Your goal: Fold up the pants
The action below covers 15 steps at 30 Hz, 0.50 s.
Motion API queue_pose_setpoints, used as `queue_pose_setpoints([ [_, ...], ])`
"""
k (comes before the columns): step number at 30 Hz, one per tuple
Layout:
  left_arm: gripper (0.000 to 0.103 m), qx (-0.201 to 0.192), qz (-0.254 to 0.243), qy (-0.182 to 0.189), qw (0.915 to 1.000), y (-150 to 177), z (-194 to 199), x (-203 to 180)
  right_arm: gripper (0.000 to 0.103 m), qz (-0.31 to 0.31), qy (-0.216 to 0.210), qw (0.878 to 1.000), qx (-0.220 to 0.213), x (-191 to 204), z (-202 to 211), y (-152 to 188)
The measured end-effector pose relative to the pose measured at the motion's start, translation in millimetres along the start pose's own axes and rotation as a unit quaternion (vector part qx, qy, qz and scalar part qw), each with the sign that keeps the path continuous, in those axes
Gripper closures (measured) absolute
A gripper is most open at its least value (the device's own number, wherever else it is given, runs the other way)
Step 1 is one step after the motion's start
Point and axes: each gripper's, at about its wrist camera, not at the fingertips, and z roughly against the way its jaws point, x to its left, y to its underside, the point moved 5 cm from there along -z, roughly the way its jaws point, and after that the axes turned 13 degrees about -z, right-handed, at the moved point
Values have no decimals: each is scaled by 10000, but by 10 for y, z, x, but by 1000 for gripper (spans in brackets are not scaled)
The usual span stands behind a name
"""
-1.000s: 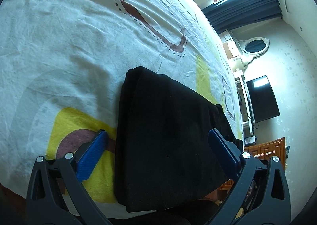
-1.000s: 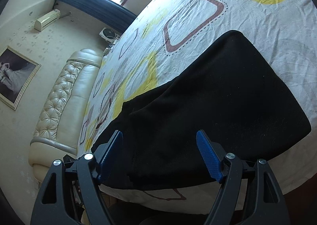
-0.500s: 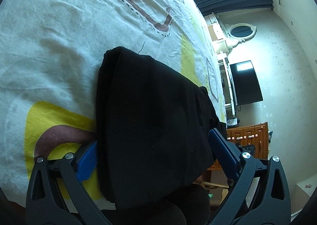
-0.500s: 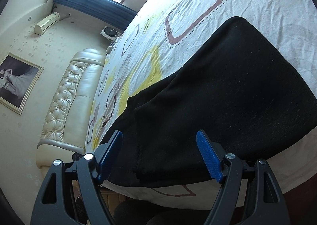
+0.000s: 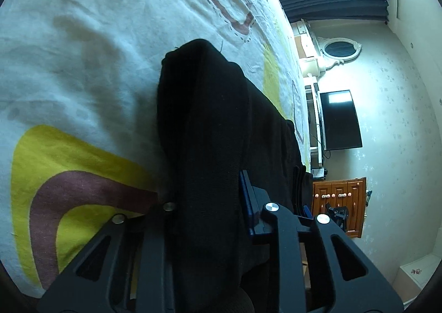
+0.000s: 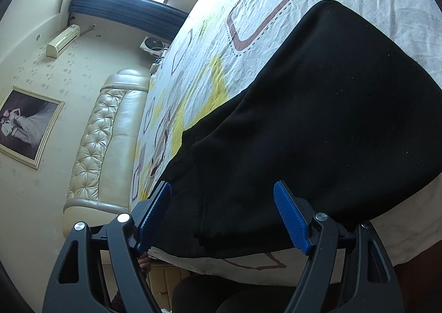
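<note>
Closing left gripper (image 5: 210, 202) pinches bunched edge of black pants (image 6: 317, 119) lying on bed sheet (image 5: 83, 50) — catch every layer. Right gripper (image 6: 222, 213) spread wide, straddling near hem, gripping nothing — clamp before lifting.

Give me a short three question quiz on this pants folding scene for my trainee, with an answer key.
1. True or false: the right gripper is clamped on the black pants.
2. What is bunched between the left gripper's closing jaws?
3. The pants lie on: A) a wooden floor, B) a patterned bedsheet, C) a desk.

Key: 1 false, its jaws stand open around the near edge. 2 a fold of the black pants. 3 B.
</note>
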Motion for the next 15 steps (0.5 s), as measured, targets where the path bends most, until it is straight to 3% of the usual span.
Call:
queue_pose_setpoints([
  [4,88,-21,22,-121,9999,-6,-19,-126,27,-12,-17,10000,-35,-4,32,-14],
  [6,88,-130,-33,-6,9999,-51,19,-295,27,-10,-22,10000,-68,9,52,-17],
  [11,89,-164,-733,171,9970,-171,9,-1101,27,-4,-5,9998,-174,22,84,-32],
  [15,89,46,-1438,157,9895,-219,-265,-1824,27,89,3,9997,-230,61,106,-29],
])
